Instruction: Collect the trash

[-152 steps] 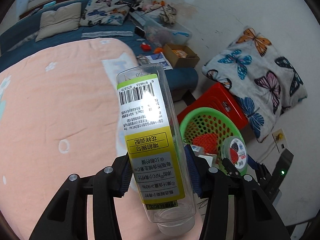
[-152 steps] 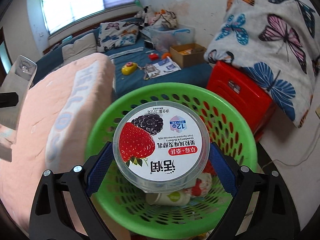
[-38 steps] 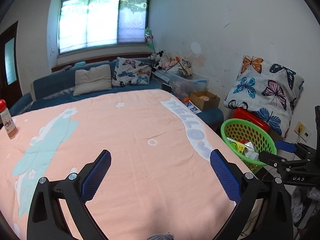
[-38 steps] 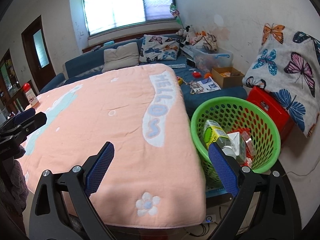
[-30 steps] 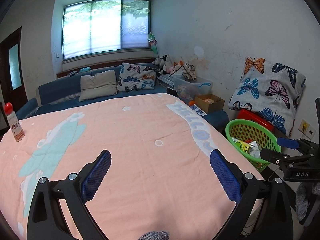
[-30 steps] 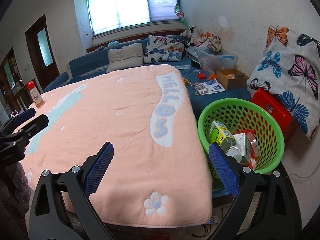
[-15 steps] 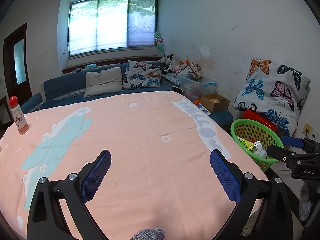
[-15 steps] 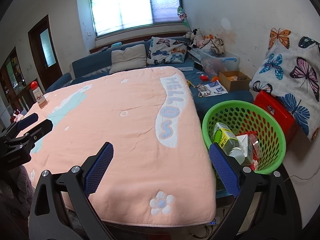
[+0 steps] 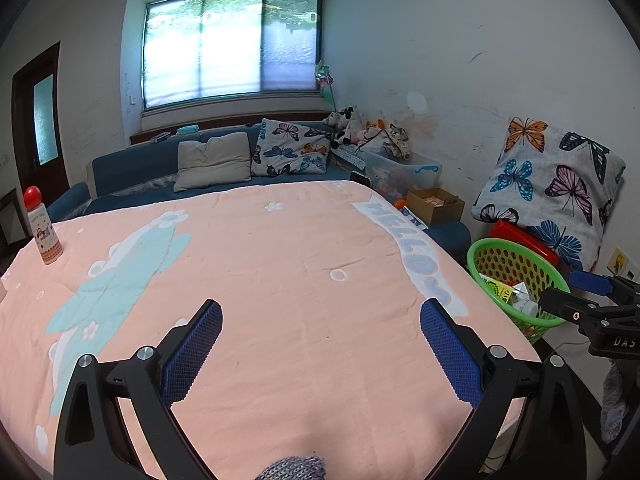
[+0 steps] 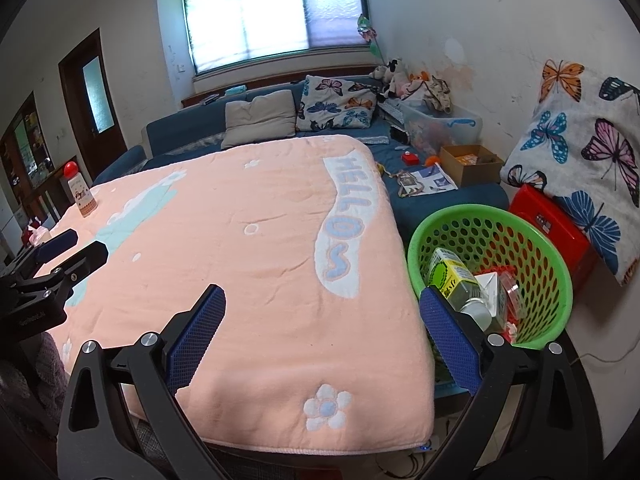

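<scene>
A green perforated basket (image 10: 532, 224) (image 9: 476, 254) stands on the floor at the right edge of the pink blanket-covered table (image 10: 248, 240) (image 9: 280, 264). Inside lie a clear bottle with a yellow-green label (image 10: 454, 280) and other wrappers (image 10: 496, 284). My left gripper (image 9: 320, 320) hovers open over the near part of the blanket, nothing between its fingers. My right gripper (image 10: 322, 306) is open too, above the blanket's near right corner, left of the basket. Each gripper shows in the other's view, the right gripper (image 9: 576, 296) at the far right and the left gripper (image 10: 68, 252) at the far left.
A small bottle with a red cap (image 9: 42, 228) (image 10: 80, 192) stands at the blanket's far left corner. A blue sofa (image 10: 192, 132) with cushions lies behind. A red crate (image 10: 552, 220), a butterfly pillow (image 10: 580, 136), a cardboard box (image 10: 468, 162) and a clear bin (image 10: 444, 124) crowd the right wall.
Five seconds ago each gripper held an item at the basket; now both are open and the bottle lies in the basket. Over the last second both views have pulled back and risen slightly.
</scene>
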`<state>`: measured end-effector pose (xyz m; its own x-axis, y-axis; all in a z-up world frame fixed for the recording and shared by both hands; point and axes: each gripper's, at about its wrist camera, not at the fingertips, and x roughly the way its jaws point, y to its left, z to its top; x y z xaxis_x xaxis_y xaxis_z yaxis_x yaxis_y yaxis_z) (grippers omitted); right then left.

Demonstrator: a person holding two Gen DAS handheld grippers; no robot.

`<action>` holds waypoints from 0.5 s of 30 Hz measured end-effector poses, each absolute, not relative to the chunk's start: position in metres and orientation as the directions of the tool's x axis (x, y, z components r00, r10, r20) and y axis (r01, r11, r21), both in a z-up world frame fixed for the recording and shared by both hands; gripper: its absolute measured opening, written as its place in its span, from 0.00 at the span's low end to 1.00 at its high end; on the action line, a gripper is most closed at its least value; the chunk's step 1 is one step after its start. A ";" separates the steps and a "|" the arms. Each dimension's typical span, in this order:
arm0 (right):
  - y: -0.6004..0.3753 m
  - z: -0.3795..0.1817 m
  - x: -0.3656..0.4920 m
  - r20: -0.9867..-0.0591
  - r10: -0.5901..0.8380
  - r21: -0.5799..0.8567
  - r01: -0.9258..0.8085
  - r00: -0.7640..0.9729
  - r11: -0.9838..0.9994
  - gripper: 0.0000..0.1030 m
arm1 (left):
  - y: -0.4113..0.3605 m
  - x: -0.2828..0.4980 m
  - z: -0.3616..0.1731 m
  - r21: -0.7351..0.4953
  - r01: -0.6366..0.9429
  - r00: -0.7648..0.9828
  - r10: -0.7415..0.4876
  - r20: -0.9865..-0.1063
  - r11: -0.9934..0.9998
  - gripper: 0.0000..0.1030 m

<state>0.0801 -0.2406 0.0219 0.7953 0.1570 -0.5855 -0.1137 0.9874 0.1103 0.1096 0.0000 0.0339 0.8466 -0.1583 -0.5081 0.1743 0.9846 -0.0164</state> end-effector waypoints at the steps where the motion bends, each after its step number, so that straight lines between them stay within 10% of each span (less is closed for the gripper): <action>1: -0.240 0.022 0.080 -0.585 0.157 0.110 -0.114 0.795 0.987 0.94 | 0.000 0.110 0.033 -0.019 0.173 0.846 -0.159 -0.509 0.985 0.93; 15: -0.236 0.021 0.081 -0.588 0.160 0.109 -0.119 0.793 0.987 0.94 | 0.004 0.110 0.030 -0.024 0.166 0.845 -0.154 -0.513 0.986 0.93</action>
